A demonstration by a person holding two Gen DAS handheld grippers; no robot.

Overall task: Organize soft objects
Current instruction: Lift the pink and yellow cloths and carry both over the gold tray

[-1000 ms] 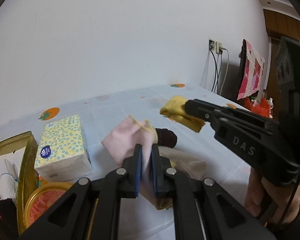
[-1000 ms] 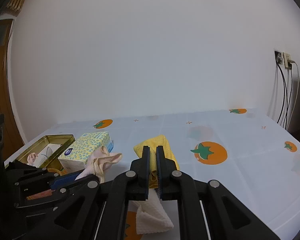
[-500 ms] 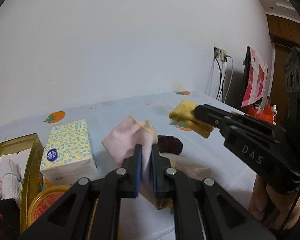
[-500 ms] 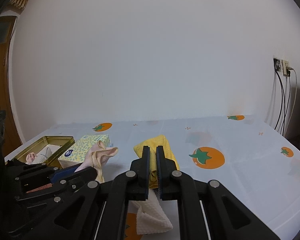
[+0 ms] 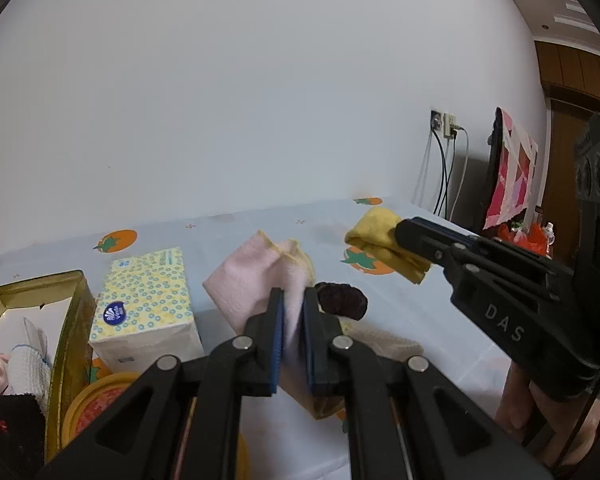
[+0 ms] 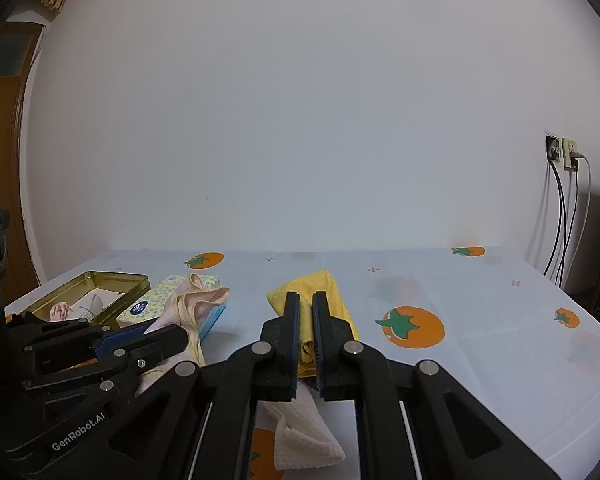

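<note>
We see the left gripper (image 5: 291, 330) clamped on a pink cloth (image 5: 246, 285), raised just right of the tissue box (image 5: 146, 304). The right gripper (image 6: 306, 334) pinches a yellow cloth (image 6: 324, 292), farther right. Only the left view shows a dark knitted piece (image 5: 342, 300); only the right shows a white waffle cloth (image 6: 304, 436) fully.

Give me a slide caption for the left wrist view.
Left tongs clamp a pink cloth above the table; right tongs grip a yellow cloth.
</note>
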